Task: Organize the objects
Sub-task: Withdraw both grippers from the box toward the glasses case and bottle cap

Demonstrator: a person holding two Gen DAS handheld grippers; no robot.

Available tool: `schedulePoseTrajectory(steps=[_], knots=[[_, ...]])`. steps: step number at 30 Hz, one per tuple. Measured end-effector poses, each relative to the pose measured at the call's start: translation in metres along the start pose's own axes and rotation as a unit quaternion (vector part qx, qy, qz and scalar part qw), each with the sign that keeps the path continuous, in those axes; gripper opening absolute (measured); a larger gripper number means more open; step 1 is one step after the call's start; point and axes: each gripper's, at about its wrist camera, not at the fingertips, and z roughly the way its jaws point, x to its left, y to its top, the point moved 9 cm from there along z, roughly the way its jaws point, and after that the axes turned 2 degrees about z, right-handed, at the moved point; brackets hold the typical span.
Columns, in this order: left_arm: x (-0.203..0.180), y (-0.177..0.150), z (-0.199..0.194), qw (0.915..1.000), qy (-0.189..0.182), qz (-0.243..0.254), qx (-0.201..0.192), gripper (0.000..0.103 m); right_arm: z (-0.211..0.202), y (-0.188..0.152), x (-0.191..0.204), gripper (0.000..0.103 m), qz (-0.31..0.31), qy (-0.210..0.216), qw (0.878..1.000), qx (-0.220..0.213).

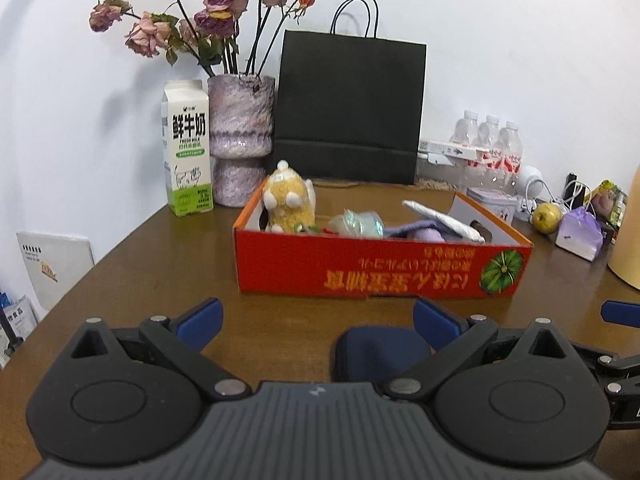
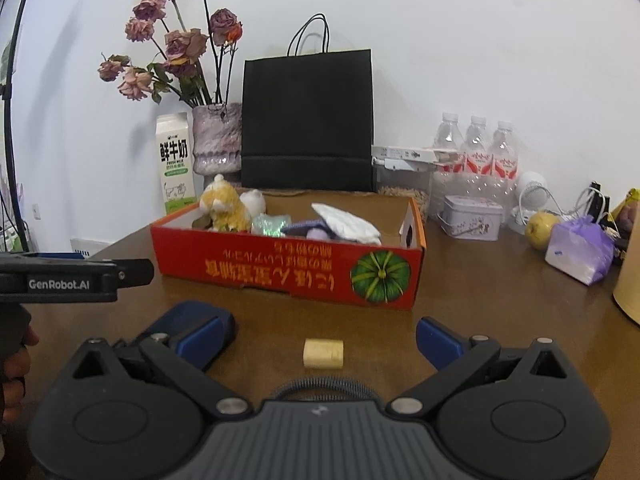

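At the left, the left gripper is held wide open above the table, nothing between its pads; a dark blue pouch lies just under its right finger near the front edge. The red box, already holding a plush toy and other small things, sits mid-table with bare wood in front of it. The right gripper is also spread wide, and a small cream block lies between its fingers, near the front edge. If the block is closed on off-centre, it may be nudged or tipped. At the right, a pear and a purple bag crowd that edge, so room is judged narrower there.
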Motion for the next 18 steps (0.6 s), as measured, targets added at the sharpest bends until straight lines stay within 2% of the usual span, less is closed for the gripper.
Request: schedulePoseTrajectory(steps=[7, 18], knots=[[-0.001, -0.012, -0.014, 1.0000, -0.001, -0.003, 0.004, 0.103, -0.017, -0.023, -0.003, 0.103, 0.000, -0.015, 1.000, 0.006], [0.006, -0.025, -0.017, 0.9996, 0.002, -0.011, 0.025, 0.103, -0.021, -0.035, 0.000, 0.103, -0.003, -0.018, 1.000, 0.023]])
